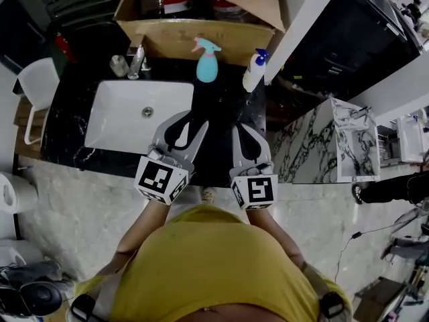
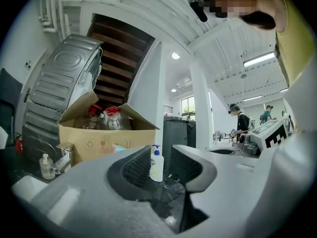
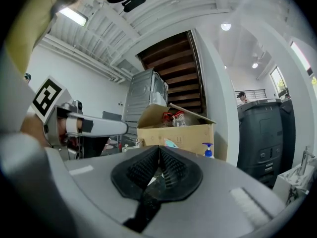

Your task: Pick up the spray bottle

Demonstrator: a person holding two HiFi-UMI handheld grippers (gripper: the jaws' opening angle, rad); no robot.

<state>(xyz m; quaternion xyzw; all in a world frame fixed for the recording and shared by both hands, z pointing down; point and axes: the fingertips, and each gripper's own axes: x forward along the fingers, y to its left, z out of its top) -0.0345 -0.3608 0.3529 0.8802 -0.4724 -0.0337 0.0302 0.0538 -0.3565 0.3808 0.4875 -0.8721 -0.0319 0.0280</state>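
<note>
Head view: left gripper (image 1: 188,119) ajar, right gripper (image 1: 242,127) closed, both empty; we'd take the probably light spray bottle (image 1: 207,64) by its neck.

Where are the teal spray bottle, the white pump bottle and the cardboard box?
spray bottle (image 1: 208,70), head view, on its teal body.
pump bottle (image 1: 253,76), head view, on its white body.
cardboard box (image 1: 175,39), head view, on its front wall.

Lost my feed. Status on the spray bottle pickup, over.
Left gripper open, empty. Right gripper shut, empty. Spray bottle upright on counter, untouched. Pump bottle beside it.
</note>
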